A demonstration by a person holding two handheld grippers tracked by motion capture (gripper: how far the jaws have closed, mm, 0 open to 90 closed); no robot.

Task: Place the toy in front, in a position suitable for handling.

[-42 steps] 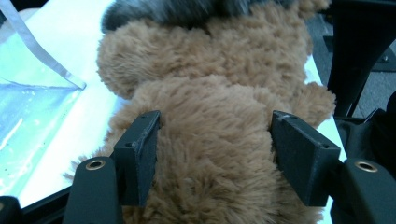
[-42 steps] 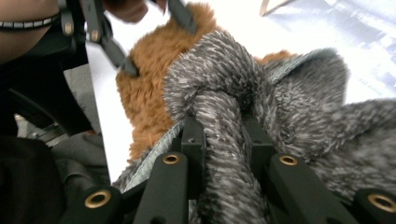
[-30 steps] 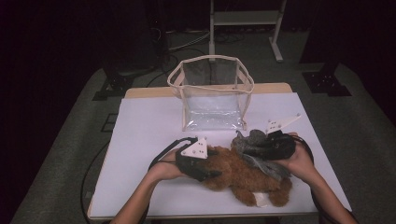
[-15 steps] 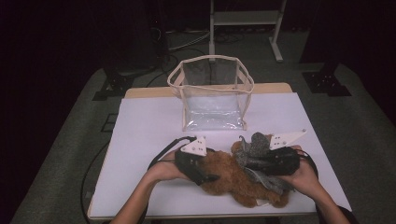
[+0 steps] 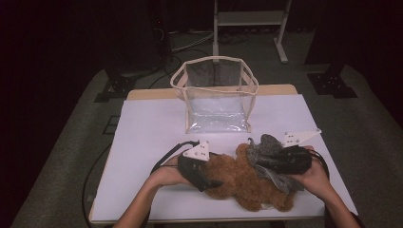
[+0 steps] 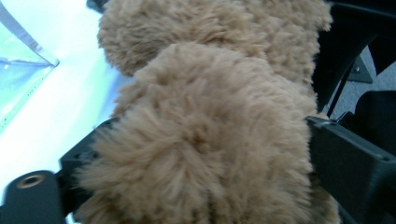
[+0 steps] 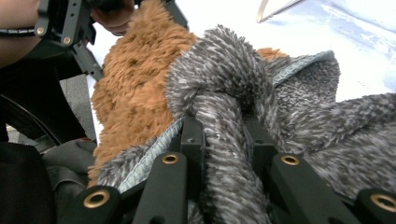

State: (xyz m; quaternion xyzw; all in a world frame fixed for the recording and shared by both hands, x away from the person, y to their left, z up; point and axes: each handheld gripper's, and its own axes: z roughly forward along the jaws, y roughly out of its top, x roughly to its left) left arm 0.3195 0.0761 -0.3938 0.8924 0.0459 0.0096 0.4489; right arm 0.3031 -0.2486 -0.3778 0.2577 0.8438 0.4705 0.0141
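White table [image 5: 142,142]: clear bag [image 5: 216,102], plush bear [image 5: 242,183] (seemingly clothed)

I find no readable words, labels, brands, numbers or signs anywhere: none on my grippers, none on the plush toy and cloth I handle, none on the clear bag or the white table.
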